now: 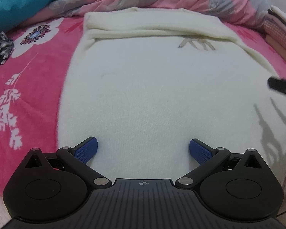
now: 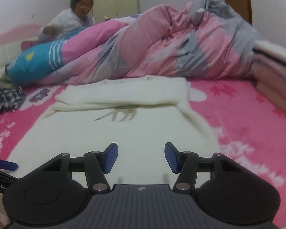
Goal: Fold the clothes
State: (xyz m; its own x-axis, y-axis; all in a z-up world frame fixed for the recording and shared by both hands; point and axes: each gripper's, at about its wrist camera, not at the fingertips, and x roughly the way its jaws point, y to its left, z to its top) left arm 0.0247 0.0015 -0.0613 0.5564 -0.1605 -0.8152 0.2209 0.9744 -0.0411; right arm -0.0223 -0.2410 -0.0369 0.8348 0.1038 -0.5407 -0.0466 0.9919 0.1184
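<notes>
Our white sweater (image 1: 143, 87) lies flat on the pink bed (image 1: 28, 95), its far part folded over (sleeves tucked there). Left claw (image 1: 143, 149) and right claw (image 2: 141, 157) hang spread wide, holding nothing, above its near part. For a neat fold, we should pinch both near corners evenly.

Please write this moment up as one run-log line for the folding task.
left gripper: open, empty | right gripper: open, empty | cream knit sweater: flat on pink floral blanket, sleeves folded across chest
</notes>
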